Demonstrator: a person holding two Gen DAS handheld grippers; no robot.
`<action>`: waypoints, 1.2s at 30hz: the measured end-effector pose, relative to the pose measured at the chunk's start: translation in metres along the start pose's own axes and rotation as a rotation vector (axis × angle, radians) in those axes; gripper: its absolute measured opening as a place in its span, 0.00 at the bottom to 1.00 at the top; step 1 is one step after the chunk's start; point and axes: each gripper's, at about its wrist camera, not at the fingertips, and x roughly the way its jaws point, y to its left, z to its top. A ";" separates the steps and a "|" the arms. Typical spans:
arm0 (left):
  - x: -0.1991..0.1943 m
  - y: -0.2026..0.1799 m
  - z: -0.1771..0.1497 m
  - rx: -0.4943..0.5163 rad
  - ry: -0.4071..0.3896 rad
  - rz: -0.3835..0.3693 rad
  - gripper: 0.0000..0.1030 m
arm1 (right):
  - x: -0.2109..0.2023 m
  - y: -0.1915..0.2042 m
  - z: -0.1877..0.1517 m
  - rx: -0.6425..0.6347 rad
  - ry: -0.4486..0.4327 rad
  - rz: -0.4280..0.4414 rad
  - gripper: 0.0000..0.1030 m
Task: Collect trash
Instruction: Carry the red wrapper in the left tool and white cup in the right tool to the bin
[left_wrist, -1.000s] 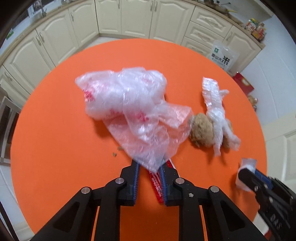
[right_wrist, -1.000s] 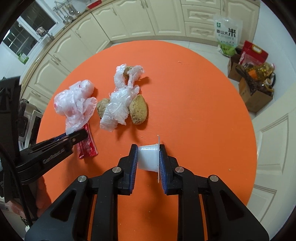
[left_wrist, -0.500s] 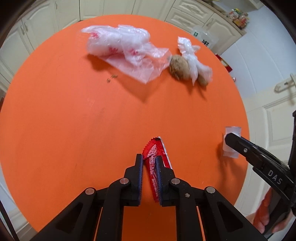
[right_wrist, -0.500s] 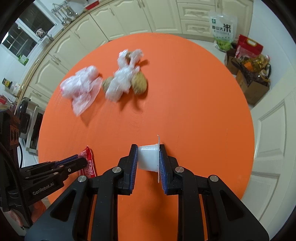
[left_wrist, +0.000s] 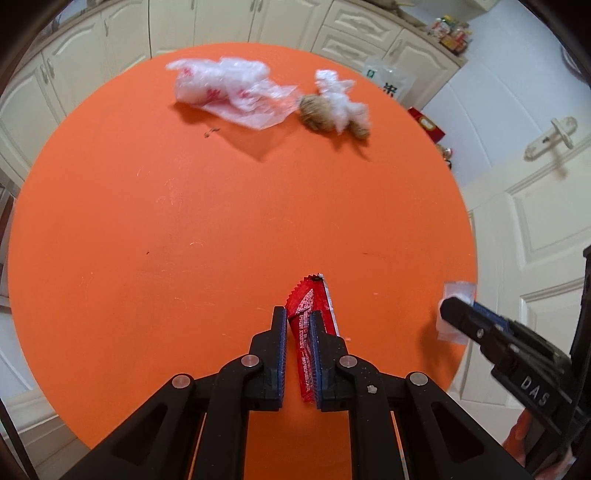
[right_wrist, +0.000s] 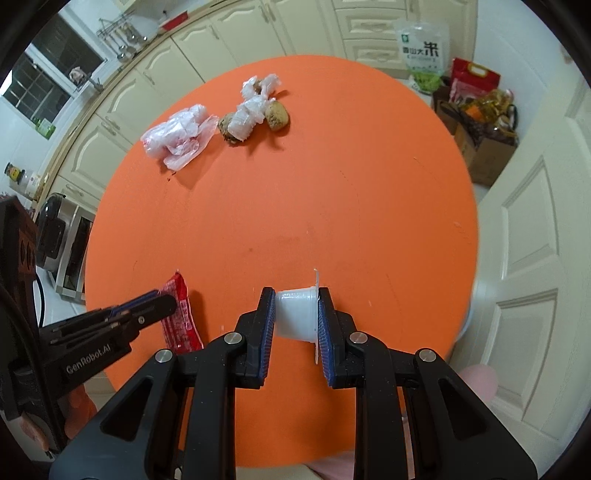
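My left gripper (left_wrist: 298, 314) is shut on a red snack wrapper (left_wrist: 308, 310), held above the near part of the round orange table (left_wrist: 184, 221). In the right wrist view the same wrapper (right_wrist: 179, 314) hangs from the left gripper (right_wrist: 166, 301) at the lower left. My right gripper (right_wrist: 296, 295) is shut on a small white plastic cup (right_wrist: 295, 314) lying sideways between the pads; that cup (left_wrist: 456, 312) shows at the right edge of the left wrist view. A crumpled clear plastic bag (left_wrist: 229, 92) and brown lumps wrapped in clear film (left_wrist: 336, 109) lie on the far side of the table.
Cream kitchen cabinets (left_wrist: 221, 22) curve round behind the table. A white door (left_wrist: 535, 221) stands to the right. A rice bag (right_wrist: 423, 48) and cardboard boxes of goods (right_wrist: 480, 122) sit on the floor beyond the table. Small crumbs (left_wrist: 211, 131) lie near the plastic bag.
Both grippers have pulled back toward the near edge of the table and risen a little, carrying the wrapper and the cup. The left gripper drew the wrapper out from beside the plastic bag, which stayed put.
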 end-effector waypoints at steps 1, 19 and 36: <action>-0.004 -0.004 -0.001 0.009 -0.008 0.000 0.07 | -0.004 -0.002 -0.002 0.003 -0.007 -0.004 0.20; -0.007 -0.112 -0.013 0.195 -0.014 -0.038 0.07 | -0.083 -0.078 -0.041 0.147 -0.154 -0.093 0.20; 0.068 -0.245 -0.013 0.409 0.111 -0.068 0.07 | -0.115 -0.199 -0.089 0.379 -0.176 -0.166 0.20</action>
